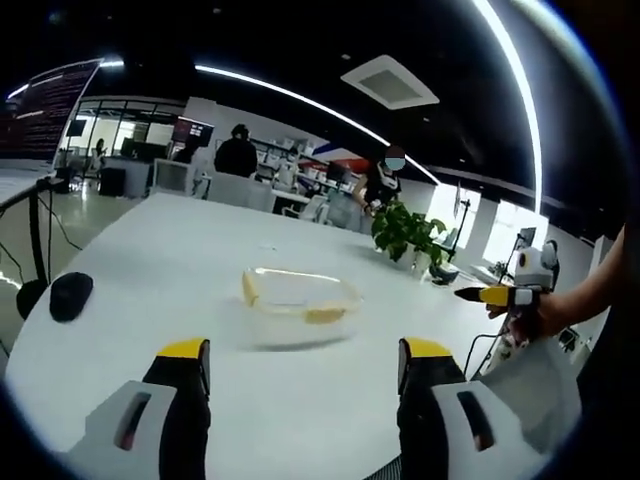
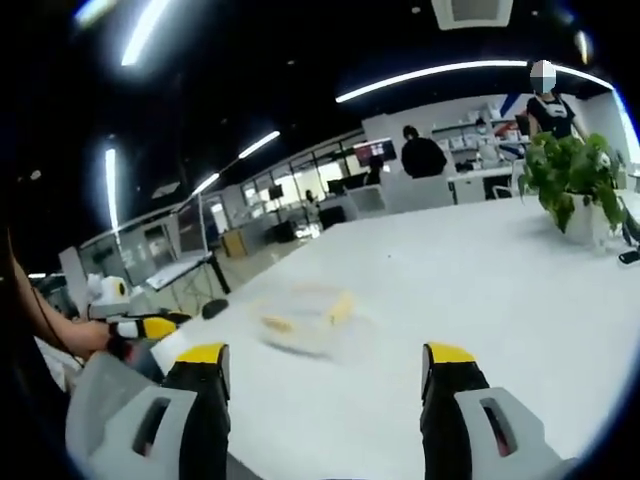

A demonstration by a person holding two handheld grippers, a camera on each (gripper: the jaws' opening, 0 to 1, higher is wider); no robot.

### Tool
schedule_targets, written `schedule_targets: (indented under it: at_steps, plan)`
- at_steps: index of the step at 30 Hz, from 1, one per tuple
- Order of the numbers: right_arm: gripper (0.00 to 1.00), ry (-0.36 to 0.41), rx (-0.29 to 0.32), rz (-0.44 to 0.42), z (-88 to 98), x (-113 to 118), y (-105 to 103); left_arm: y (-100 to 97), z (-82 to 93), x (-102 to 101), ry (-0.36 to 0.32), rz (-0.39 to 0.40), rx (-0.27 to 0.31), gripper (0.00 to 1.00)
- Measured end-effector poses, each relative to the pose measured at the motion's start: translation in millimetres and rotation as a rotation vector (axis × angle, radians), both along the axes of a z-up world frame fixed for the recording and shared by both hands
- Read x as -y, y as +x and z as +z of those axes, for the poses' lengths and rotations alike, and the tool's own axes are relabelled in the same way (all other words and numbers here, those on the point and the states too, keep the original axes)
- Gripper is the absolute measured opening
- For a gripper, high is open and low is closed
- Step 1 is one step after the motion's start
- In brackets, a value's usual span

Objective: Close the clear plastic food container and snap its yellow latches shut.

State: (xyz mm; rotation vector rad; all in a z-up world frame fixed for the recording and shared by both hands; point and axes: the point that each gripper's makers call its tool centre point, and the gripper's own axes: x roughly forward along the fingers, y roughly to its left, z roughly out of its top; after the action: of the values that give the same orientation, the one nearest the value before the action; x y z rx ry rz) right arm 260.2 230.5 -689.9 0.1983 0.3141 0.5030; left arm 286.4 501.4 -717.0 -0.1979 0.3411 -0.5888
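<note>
Both grippers, left gripper [image 1: 303, 365] and right gripper [image 2: 326, 372], hover wide open and empty at the near edge of the white table [image 1: 180, 250], the clear container [image 1: 298, 304] with yellow latches [image 1: 250, 288] sitting just beyond them.

container [image 1: 298, 303] mid-table [image 1: 170, 250] | plant [image 1: 405, 233] behind | mouse [image 1: 70, 296] left
</note>
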Motion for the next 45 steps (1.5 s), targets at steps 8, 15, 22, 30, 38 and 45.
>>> schedule_targets:
  at_steps: [8, 15, 22, 30, 38, 45]
  plan:
    - [0.79, -0.030, 0.009, 0.044, -4.8, -12, -3, -3.9, -2.9, 2, 0.038, -0.013, -0.008, 0.73]
    - [0.77, -0.167, 0.021, 0.190, -19.4, -38, -18, -12.8, -5.6, 12, 0.086, -0.063, 0.010, 0.71]
    - [0.73, -0.191, -0.003, 0.214, -27.7, -41, -23, -21.8, -9.2, 17, 0.160, -0.114, 0.032, 0.62]
    - [0.76, -0.268, -0.022, 0.321, -43.8, -58, -39, -32.6, -16.8, 33, 0.211, -0.229, 0.042, 0.55]
    - [0.74, -0.300, 0.025, 0.277, -37.9, -52, -32, -32.5, -23.1, 30, 0.235, -0.227, 0.021, 0.61]
    - [0.75, -0.303, 0.029, 0.267, -37.5, -51, -30, -32.6, -26.0, 29, 0.223, -0.213, -0.003, 0.68]
